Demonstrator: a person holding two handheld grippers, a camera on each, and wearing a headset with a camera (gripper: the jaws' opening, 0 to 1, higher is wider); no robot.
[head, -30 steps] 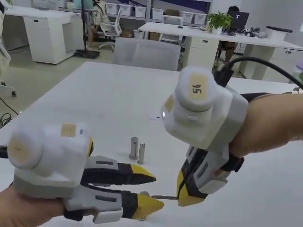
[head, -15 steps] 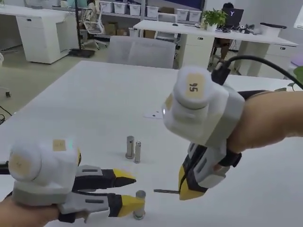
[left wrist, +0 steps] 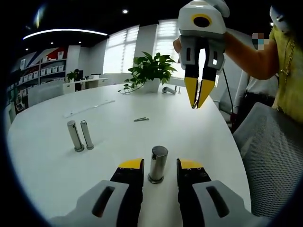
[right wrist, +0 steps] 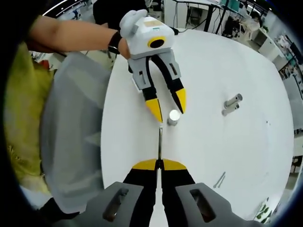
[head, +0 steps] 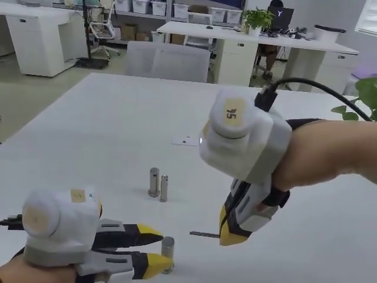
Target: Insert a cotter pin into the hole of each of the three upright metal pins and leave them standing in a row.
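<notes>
- Backing off: a second ago the cotter pin (head: 204, 234) had its tip right at the near metal pin (head: 168, 254). Now there is a clear gap between them.
- My left tool (left wrist: 158, 166) was bunched over that pin. Now its jaws stand open on either side of it, with a gap each side in the left gripper view, so it is not clamped.
- My right tool (head: 227, 238) is closed on the cotter pin's back end, and the shaft sticks straight out ahead.
- Part of the shift is my head moving, but the gap shows in the right gripper view too. There the shaft lines up slightly to one side of the pin, nearer a left jaw tip.
- My read: this insert is not made. I need to re-aim at the hole and probably steady the pin with the left tool, or a push tips it over.
- I can't see the hole from any angle, so I can't confirm alignment.
- The near pin is a short shiny steel cylinder with a flat top and a small flange at the base. It stands upright on the table (head: 118, 118) near my edge.
- A taller pin (head: 154, 181) and a shorter pin (head: 164, 188) stand upright just beside each other, farther out. They are too small to tell whether they are pinned.
- Spare cotter pins (right wrist: 219, 179) lie loose on the table, well apart from the work.
</notes>
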